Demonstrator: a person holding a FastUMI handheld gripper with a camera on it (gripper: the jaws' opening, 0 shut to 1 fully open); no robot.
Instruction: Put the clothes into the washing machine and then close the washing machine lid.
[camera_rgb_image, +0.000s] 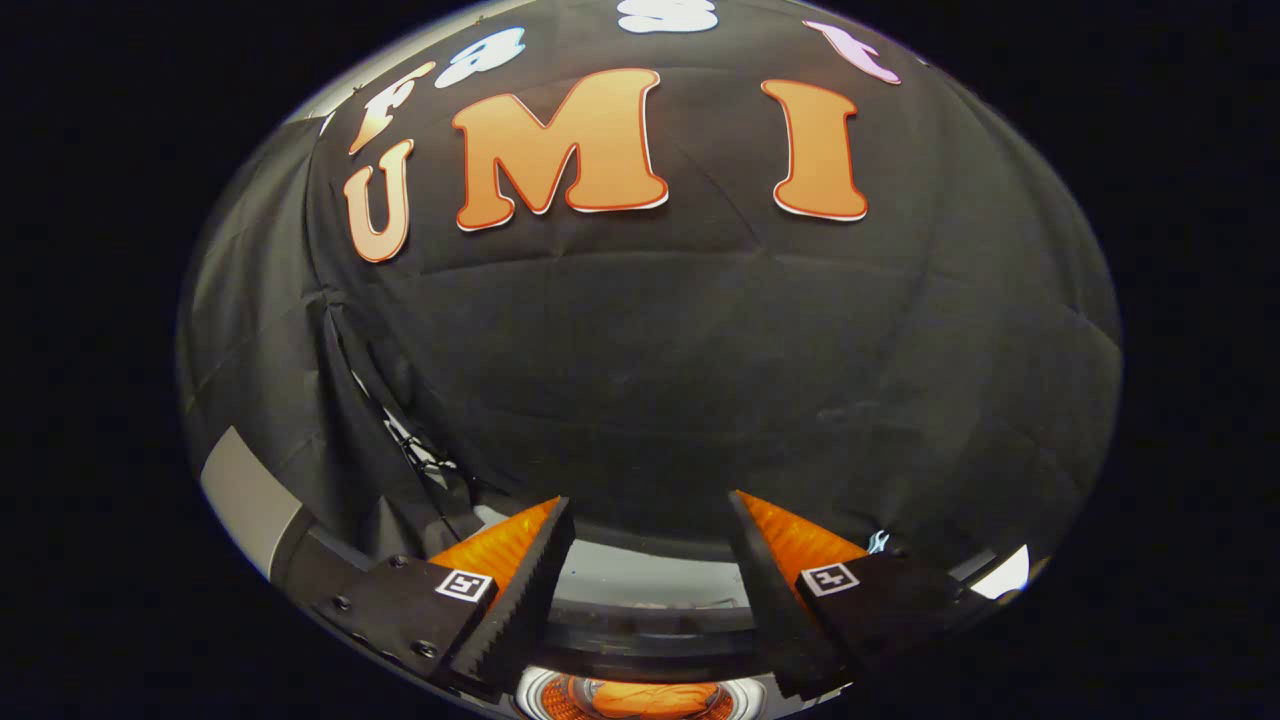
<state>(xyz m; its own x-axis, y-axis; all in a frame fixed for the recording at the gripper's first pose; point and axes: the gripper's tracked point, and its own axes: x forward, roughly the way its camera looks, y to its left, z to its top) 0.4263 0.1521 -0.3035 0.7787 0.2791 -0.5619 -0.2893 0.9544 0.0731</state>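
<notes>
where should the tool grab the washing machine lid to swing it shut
Judging loosely: grip the lid by its upper free edge, coming from above, the open tool straddling that thin rim. It seems to stand raised between and just beyond the fingers, behind the drum opening holding orange clothes. Its hinge is hidden.

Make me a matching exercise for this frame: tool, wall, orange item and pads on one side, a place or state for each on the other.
Things:
1. tool
2. wall
3. orange item
4. pads

Places or states:
A. toothed
B. within the round washer rim, under the fingers
C. open, nothing between the fingers
D. beyond the fingers

Pairs: 1-C, 2-D, 3-B, 4-A
</notes>
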